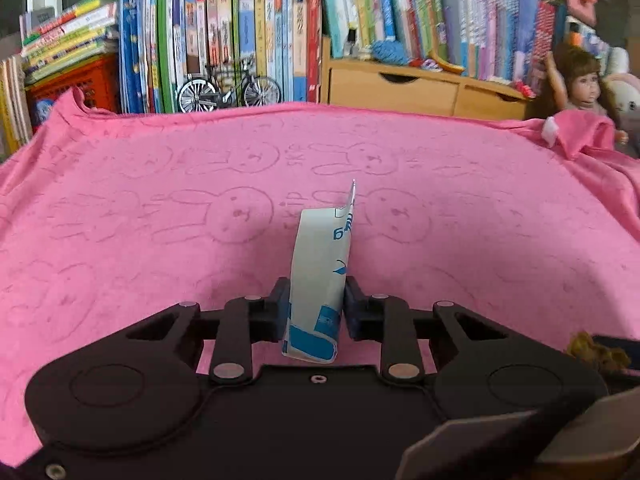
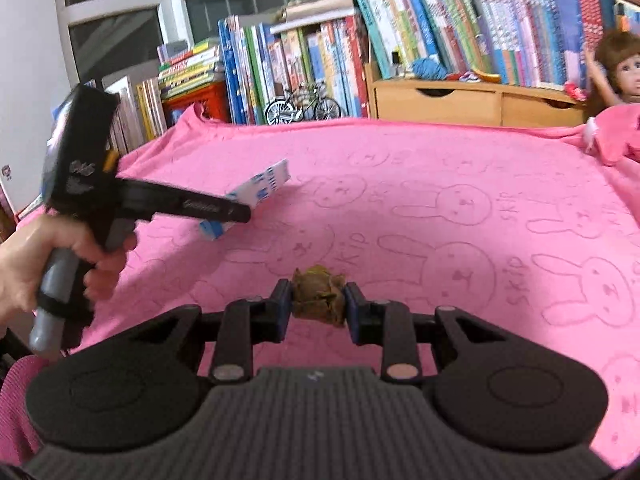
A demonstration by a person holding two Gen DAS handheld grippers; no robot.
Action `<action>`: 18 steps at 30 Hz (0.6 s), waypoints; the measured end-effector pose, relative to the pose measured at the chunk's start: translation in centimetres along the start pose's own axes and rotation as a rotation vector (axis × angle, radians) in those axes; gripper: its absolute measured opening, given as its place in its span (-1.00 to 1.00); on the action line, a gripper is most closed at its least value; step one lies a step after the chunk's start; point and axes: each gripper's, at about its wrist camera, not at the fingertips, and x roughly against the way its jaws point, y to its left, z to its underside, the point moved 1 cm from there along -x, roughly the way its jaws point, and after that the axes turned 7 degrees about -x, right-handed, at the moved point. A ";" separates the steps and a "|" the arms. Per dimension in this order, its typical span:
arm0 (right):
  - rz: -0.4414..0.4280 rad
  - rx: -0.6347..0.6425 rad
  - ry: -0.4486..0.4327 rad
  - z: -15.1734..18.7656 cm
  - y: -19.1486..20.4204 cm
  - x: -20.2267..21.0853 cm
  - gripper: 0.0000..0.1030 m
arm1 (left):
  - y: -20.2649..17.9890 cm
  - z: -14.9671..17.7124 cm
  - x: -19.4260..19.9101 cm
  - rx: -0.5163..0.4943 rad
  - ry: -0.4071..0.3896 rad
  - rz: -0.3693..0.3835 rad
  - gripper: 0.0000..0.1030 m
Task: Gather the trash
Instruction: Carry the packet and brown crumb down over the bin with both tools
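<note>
Left tool (image 1: 316, 300) clamped on flat white-and-blue printed paper wrapper (image 1: 322, 264), pinched low on its length, top end standing up and folded over, bottom end poking out behind the pads. Right tool (image 2: 316, 302) clamped on crumpled brown-green wad of trash (image 2: 318, 296), squeezed square between both pads.

Places rel. to pink bunny-print towel cloth (image 1: 480, 220) spread over the desk: wrapper held above its near-middle, clear of the cloth; in right wrist view same wrapper (image 2: 256, 192) seen over the cloth's left part, in left tool (image 2: 240, 212) gripped by person's hand (image 2: 48, 256). Wad held just above the cloth's near edge, also clear of it.

Judged step: carrying both pieces off to a bin; no bin in either view. To do it well, prob.: kept both grips firm, no easing en route; wrapper thin and floppy, likely to slip or swing, so moved w/o jerks; wad crumbly-looking, so no extra squeeze; released only once over the bin.

Count: trash pieces 2 (1 wrapper, 1 wad), both held. Tools 2. Loose trash left on the cloth: 0 seen. Beyond the cloth's far edge: 1 small model bicycle (image 1: 230, 90), 1 long-haired doll (image 1: 580, 80).
</note>
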 end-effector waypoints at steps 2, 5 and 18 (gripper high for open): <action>0.009 -0.002 -0.020 0.6 0.6 0.8 -0.29 | -0.3 1.0 2.3 0.002 -0.026 0.014 -0.50; 0.027 0.001 -0.046 1.8 1.4 2.2 -0.29 | -1.3 3.0 6.0 -0.033 -0.080 0.024 -0.50; 0.097 -0.058 -0.120 8.2 3.4 7.4 -0.29 | -4.9 12.6 16.0 -0.039 -0.105 0.062 -0.49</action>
